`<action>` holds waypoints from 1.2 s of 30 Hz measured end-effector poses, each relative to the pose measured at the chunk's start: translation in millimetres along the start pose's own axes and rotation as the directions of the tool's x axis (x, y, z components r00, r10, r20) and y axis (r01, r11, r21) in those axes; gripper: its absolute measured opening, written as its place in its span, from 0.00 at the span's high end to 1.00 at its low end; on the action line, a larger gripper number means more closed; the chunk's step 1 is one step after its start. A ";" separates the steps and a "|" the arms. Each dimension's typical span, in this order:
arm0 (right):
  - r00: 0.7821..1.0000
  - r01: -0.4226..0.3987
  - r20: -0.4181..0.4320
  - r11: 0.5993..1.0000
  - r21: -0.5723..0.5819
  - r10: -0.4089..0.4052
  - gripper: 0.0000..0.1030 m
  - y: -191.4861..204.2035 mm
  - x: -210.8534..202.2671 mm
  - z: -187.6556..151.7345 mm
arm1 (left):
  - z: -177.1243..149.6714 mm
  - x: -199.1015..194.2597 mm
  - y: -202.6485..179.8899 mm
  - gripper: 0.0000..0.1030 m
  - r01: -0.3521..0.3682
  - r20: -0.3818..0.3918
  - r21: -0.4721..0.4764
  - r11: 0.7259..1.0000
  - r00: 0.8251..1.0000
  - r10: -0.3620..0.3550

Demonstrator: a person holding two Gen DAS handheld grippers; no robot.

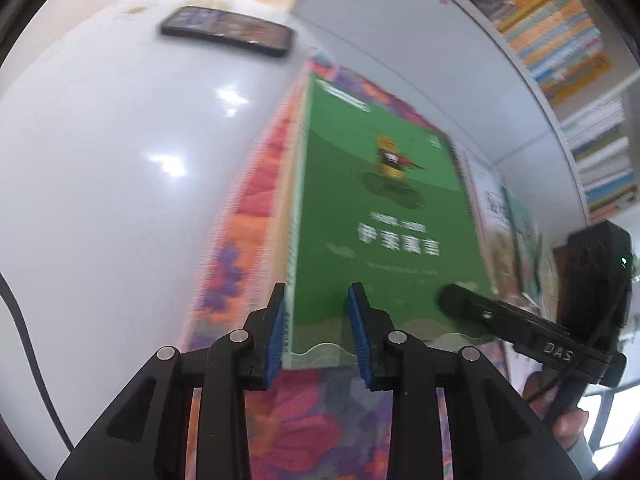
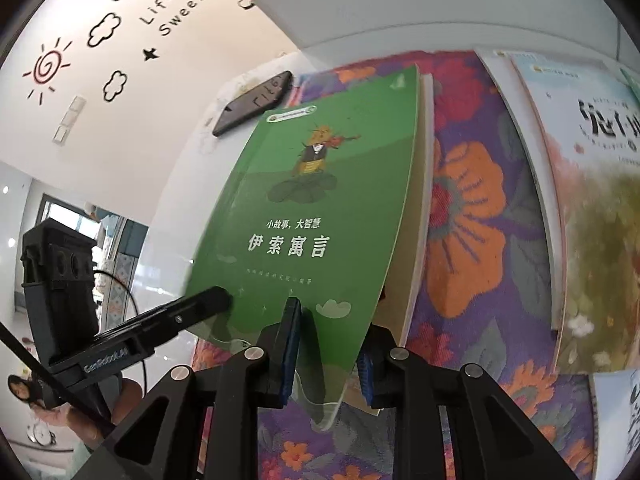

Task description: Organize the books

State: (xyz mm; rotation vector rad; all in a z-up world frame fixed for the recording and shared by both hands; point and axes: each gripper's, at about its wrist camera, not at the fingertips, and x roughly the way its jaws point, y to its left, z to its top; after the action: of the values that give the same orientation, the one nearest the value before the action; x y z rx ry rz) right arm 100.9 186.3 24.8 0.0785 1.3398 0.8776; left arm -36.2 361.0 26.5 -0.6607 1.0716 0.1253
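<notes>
Left tool [image 1: 316,322] straddles the green book's [image 1: 380,208] spine edge, pads barely pinching. Right tool [image 2: 326,354] clamps its bowed front cover alone. Over the floral cloth [image 2: 460,220], the pages could sag free or the cover tear.

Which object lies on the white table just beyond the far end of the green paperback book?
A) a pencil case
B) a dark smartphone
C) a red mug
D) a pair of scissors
B: a dark smartphone lies flat on the white table just past the far edge of the green paperback book.
</notes>
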 end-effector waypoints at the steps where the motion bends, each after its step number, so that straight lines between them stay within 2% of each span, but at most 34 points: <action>1: 1.000 0.009 -0.001 1.000 0.002 -0.009 0.76 -0.8 0.1 -1.4 | -0.7 -4.8 5.7 0.74 -0.003 0.013 -0.017 1.000 1.000 0.003; 5: 1.000 0.009 -0.018 0.999 0.046 -0.008 0.73 -8.1 0.6 -5.1 | -2.1 -19.0 14.6 0.74 -0.048 0.043 -0.039 0.998 0.998 0.049; 7: 0.999 0.015 -0.035 0.998 0.062 -0.013 0.66 -8.9 -2.6 -6.6 | -5.4 -25.0 9.1 0.74 -0.046 0.047 -0.029 0.998 0.998 0.048; 9: 0.998 0.058 -0.030 0.997 0.059 -0.056 0.61 -9.5 -11.0 -12.1 | -8.3 -28.4 -3.2 0.74 -0.031 0.047 -0.001 1.000 0.998 0.031; 11: 0.995 0.102 -0.013 0.993 0.058 -0.102 0.60 -14.2 -26.8 -23.2 | -13.6 -29.0 -26.6 0.74 -0.007 0.032 0.050 0.999 0.999 0.005; 15: 0.993 0.108 0.034 0.985 0.138 -0.113 0.56 -43.1 -74.7 -56.6 | -29.7 -19.6 -83.2 0.74 0.056 -0.018 0.166 0.985 0.998 -0.054; 17: 0.988 0.120 0.070 0.972 0.203 -0.136 0.50 -67.5 -104.5 -77.3 | -41.3 -9.7 -128.6 0.74 0.100 -0.057 0.252 0.963 0.994 -0.089; 20: 0.980 0.092 0.138 0.942 0.322 -0.143 0.50 -112.1 -151.5 -105.3 | -54.8 7.3 -190.6 0.74 0.160 -0.116 0.347 0.924 0.985 -0.127; 22: 0.967 0.080 0.194 0.918 0.388 -0.166 0.50 -140.3 -184.2 -119.6 | -59.7 19.9 -235.2 0.74 0.194 -0.143 0.402 0.895 0.979 -0.148; 24: 0.941 0.101 0.250 0.893 0.438 -0.229 0.50 -166.7 -220.3 -129.3 | -61.9 35.8 -277.1 0.74 0.226 -0.173 0.440 0.869 0.971 -0.165; 25: 0.918 0.130 0.277 0.876 0.465 -0.283 0.50 -178.4 -238.9 -133.5 | -62.9 41.9 -295.1 0.74 0.231 -0.178 0.460 0.857 0.970 -0.166; 26: 0.881 0.180 0.299 0.844 0.505 -0.367 0.50 -191.6 -260.5 -137.5 | -63.2 49.1 -313.7 0.74 0.236 -0.182 0.484 0.843 0.969 -0.167; 27: 0.854 0.207 0.308 0.818 0.537 -0.419 0.50 -202.4 -275.5 -140.4 | -63.1 59.9 -335.9 0.74 0.241 -0.191 0.507 0.827 0.968 -0.165; 28: 0.837 0.208 0.318 0.796 0.568 -0.445 0.51 -217.0 -290.5 -143.2 | -62.3 68.6 -350.6 0.74 0.240 -0.199 0.517 0.821 0.967 -0.157; 30: 0.825 0.181 0.332 0.770 0.611 -0.458 0.53 -244.0 -310.9 -145.9 | -57.4 91.4 -380.1 0.74 0.244 -0.218 0.524 0.816 0.965 -0.149; 32: 0.819 0.181 0.331 0.758 0.627 -0.469 0.54 -270.1 -324.9 -144.9 | -51.3 110.9 -397.5 0.74 0.227 -0.227 0.516 0.826 0.966 -0.124; 34: 0.825 0.184 0.318 0.753 0.632 -0.468 0.55 -292.1 -328.5 -140.1 | -43.3 133.7 -413.4 0.74 0.213 -0.233 0.502 0.839 0.967 -0.106; 36: 0.840 0.165 0.314 0.760 0.628 -0.442 0.55 -308.9 -324.5 -135.8 | -34.8 152.4 -423.0 0.74 0.187 -0.231 0.485 0.854 0.969 -0.081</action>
State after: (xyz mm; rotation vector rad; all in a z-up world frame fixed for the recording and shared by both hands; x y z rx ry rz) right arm 149.5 -275.0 88.3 0.4947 1.0899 0.1103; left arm 182.6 -30.6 73.0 -0.2709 1.1883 -0.3475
